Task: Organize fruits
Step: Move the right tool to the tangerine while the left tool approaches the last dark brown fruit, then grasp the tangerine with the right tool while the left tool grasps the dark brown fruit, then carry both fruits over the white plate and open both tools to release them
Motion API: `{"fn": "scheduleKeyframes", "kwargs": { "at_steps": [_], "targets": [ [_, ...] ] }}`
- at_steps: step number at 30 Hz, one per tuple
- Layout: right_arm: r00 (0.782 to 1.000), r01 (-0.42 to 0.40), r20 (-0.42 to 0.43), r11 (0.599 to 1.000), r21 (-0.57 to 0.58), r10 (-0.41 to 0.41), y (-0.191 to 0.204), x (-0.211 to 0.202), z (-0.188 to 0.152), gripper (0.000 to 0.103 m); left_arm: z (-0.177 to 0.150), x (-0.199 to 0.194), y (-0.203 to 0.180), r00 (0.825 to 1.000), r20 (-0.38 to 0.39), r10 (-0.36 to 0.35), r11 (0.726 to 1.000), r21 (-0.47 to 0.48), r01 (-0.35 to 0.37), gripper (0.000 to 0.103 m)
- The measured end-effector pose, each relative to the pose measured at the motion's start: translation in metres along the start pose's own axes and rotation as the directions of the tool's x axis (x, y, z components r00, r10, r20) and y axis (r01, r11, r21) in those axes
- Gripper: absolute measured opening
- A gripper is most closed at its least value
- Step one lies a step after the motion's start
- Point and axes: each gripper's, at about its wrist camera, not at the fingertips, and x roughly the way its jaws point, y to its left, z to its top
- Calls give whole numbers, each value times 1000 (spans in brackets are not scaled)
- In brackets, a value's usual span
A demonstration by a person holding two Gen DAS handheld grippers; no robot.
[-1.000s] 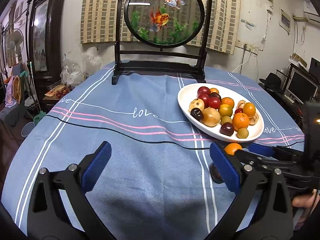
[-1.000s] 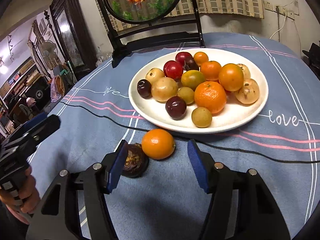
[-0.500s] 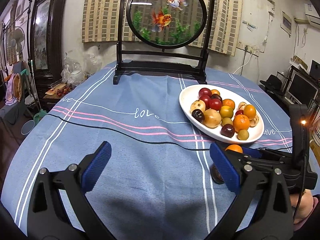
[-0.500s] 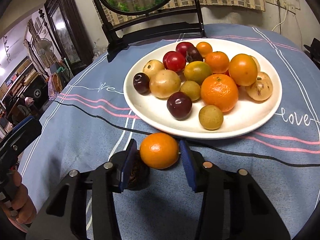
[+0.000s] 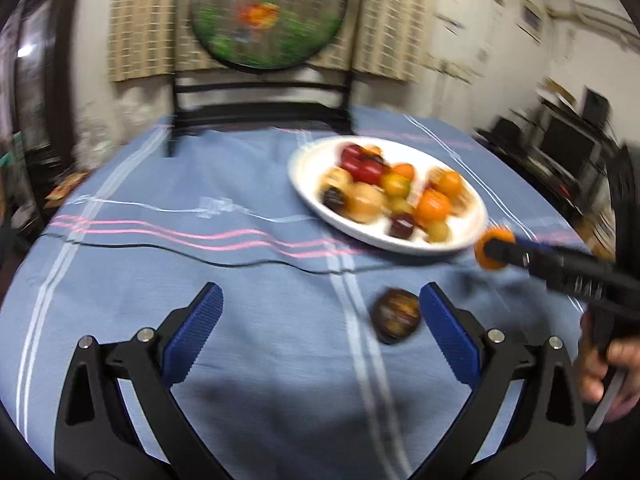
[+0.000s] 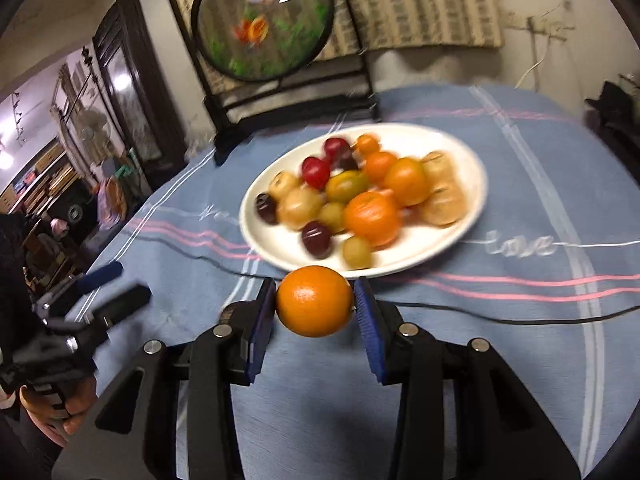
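Note:
My right gripper [image 6: 314,300] is shut on an orange [image 6: 314,304], held off the blue cloth just in front of the white plate [image 6: 472,152] piled with several fruits. From the left wrist view the same orange [image 5: 490,240] shows at the tip of the right gripper [image 5: 496,252], by the near right rim of the plate [image 5: 304,176]. A dark brown round fruit [image 5: 396,316] lies on the cloth just inside the right finger of my open left gripper [image 5: 320,300], not touched. The left gripper [image 6: 120,286] also appears low at the left of the right wrist view.
A round goldfish screen [image 5: 268,16] on a black stand rises at the back of the table. A thin black cable [image 6: 520,316] crosses the striped cloth in front of the plate. A person's hand [image 5: 608,364] grips the right handle. Furniture crowds the room's sides.
The right jaws closed on the orange and lifted it off the cloth toward the plate. The left gripper swung right, so the dark fruit now sits between its fingers.

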Motion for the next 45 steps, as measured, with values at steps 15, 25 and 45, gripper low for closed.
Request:
{"fn": "scheduleKeyframes", "kwargs": {
  "at_steps": [15,25,45],
  "targets": [
    [1000,-15,18,998,60,14,-13,-14,6,41,-10,55,-54,986,-166,-14,992,122,34,73],
    [1000,14,22,998,64,-16,-16,-13,7,41,-12,62,-59,982,-188,2,989,148,26,57],
    [999,42,-13,997,66,-41,-18,-5,4,41,-15,60,-58,983,-186,13,989,144,15,46]
  ]
}}
